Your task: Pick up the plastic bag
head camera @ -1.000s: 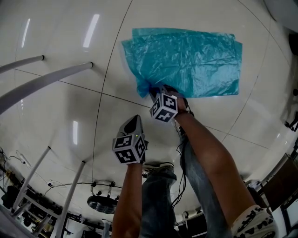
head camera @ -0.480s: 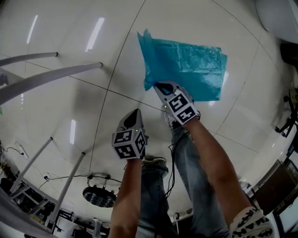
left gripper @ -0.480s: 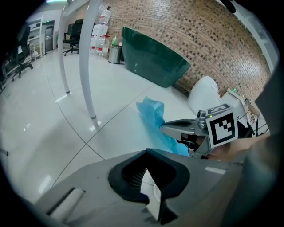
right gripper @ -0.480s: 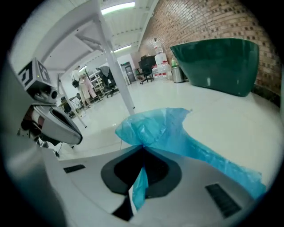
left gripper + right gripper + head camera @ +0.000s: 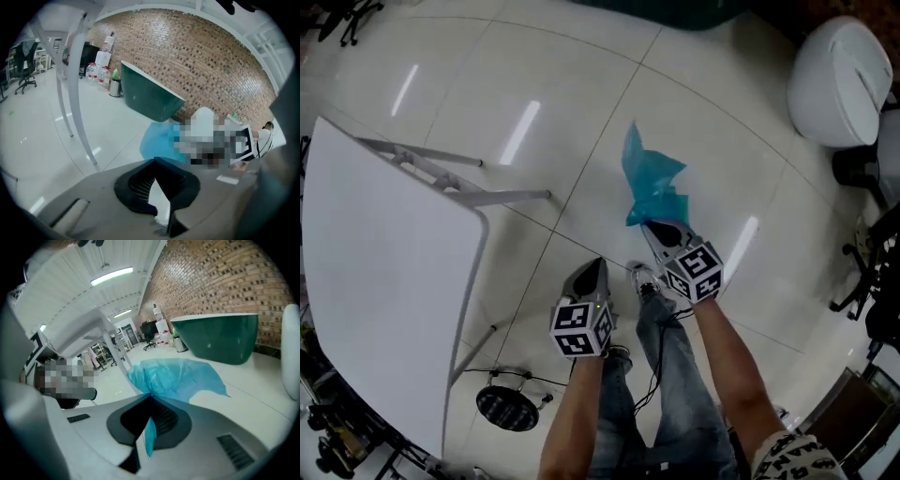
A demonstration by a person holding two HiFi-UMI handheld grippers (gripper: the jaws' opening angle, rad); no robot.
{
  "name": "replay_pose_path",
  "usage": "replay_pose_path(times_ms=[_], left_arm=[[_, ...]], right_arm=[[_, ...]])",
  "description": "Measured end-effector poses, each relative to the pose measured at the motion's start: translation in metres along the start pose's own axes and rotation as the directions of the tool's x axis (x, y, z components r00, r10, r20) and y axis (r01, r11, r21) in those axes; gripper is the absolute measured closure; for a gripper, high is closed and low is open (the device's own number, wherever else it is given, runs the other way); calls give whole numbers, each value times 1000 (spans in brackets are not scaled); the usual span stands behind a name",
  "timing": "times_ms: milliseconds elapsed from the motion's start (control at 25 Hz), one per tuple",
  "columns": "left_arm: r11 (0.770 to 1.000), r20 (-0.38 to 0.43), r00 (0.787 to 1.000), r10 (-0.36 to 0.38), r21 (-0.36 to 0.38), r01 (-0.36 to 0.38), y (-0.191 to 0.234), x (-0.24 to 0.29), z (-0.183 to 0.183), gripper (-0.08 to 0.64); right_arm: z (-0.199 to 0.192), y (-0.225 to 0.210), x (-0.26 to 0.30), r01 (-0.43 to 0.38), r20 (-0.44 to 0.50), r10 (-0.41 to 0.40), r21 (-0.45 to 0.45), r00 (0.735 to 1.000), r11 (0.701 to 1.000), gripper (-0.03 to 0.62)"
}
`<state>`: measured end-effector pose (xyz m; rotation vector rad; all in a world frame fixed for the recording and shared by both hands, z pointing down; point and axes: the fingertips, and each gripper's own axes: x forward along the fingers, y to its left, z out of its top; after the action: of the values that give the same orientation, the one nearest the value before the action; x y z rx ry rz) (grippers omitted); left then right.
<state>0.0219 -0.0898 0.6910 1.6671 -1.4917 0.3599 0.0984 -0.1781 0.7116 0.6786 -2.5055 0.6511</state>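
The blue plastic bag (image 5: 652, 187) hangs bunched and off the white tiled floor, pinched by one corner in my right gripper (image 5: 651, 225). In the right gripper view the bag (image 5: 174, 376) fans out beyond the jaws, and a strip of its film sits between the closed pads of the right gripper (image 5: 150, 395). My left gripper (image 5: 593, 266) is lower and to the left of the right one, its jaws together and holding nothing. From the left gripper view, the left gripper (image 5: 154, 160) points toward the bag (image 5: 158, 140) at a distance.
A white table (image 5: 384, 281) on slim metal legs stands at the left. A white rounded object (image 5: 836, 80) is at the top right. A dark green tub (image 5: 220, 336) sits by the brick wall. A black round base (image 5: 506, 408) lies near the person's legs.
The bag went from lying spread flat on the floor to hanging crumpled from the right gripper. Both grippers and the head view rose away from the floor.
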Motion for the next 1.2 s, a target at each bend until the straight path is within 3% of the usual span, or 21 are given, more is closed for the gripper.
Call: replay_pose_path(times_ms=[320, 400, 520, 640, 760, 920, 1040, 1200], left_arm=[[1000, 104, 994, 26, -16, -24, -48, -149, 95, 560], [999, 169, 984, 51, -29, -47, -54, -195, 121, 560], [995, 289, 952, 99, -26, -95, -68, -249, 170, 560], [986, 370, 914, 168, -46, -163, -58, -313, 196, 560], [966, 431, 865, 258, -104, -236, -36, -369, 209, 560], [928, 501, 782, 371, -204, -310, -14, -435, 211, 560], [893, 528, 720, 451, -275, -357, 8, -493, 198, 560], [838, 563, 621, 545, -353, -415, 31, -570, 185, 560]], right_arm=[[179, 86, -121, -67, 131, 64, 16, 989, 998, 584], [217, 113, -144, -92, 144, 94, -25, 985, 995, 584], [281, 133, -175, -107, 185, 131, -138, 974, 985, 585], [337, 165, -204, -125, 255, 163, -160, 953, 979, 585], [394, 202, -222, -183, 328, 231, -170, 916, 968, 584], [451, 252, -232, -233, 376, 323, -265, 868, 935, 584], [474, 299, -233, -239, 398, 362, -325, 843, 915, 584], [497, 361, -234, -239, 416, 412, -407, 811, 882, 585]])
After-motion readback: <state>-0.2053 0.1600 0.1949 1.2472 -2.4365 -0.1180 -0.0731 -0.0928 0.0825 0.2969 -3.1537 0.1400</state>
